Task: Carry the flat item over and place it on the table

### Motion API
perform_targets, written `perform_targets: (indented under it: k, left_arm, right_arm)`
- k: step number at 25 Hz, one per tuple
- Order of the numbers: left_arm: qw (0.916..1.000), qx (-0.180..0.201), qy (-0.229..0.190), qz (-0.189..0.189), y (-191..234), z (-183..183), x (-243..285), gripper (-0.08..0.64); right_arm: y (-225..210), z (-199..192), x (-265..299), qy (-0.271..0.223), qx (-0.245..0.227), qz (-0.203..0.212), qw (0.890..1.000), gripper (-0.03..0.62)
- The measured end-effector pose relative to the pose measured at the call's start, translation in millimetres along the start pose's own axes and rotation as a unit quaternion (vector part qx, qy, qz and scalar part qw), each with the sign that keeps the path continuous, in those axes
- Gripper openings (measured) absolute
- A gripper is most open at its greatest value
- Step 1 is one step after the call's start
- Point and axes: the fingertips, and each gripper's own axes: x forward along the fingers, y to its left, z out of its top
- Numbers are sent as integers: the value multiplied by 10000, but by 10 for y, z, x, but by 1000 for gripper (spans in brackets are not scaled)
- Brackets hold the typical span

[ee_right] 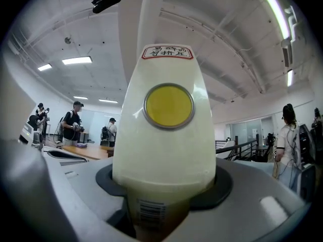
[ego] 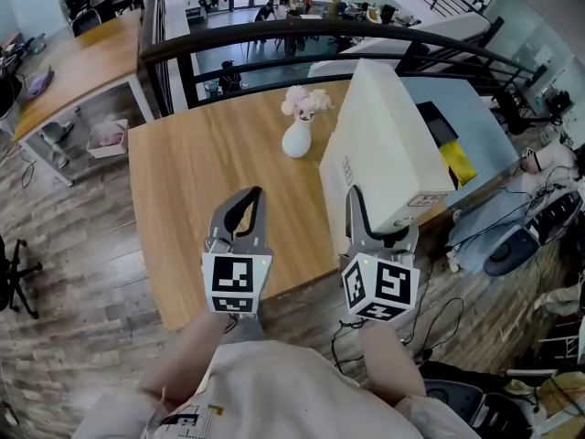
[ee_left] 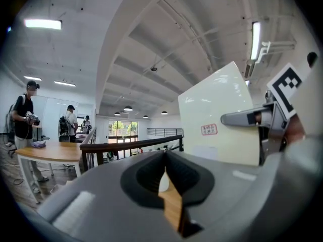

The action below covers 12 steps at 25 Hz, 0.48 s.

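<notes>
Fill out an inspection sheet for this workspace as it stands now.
Surface: wooden table, wood-grain top, near a railing.
Job's things: flat cream box, tilted over the table's right side, held and not yet laid flat.
Clutter: white vase with pink flowers, upright on the table beside the box.
Grippers: left hand-held gripper shut and empty, above the table; right hand-held gripper clamped on the box's near end.
Cables: loose cables on the floor right of the table.
Surroundings: dark railing beyond the table; second table at left; people standing in the background.
</notes>
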Motion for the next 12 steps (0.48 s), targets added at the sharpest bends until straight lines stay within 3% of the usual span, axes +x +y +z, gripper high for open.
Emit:
perform_targets:
  k: [12]
  left_arm:
    - [9993, 29, 48, -377, 301, -5, 464, 3]
  right_arm:
    - [118, 11, 378, 111, -170, -387, 9990, 296]
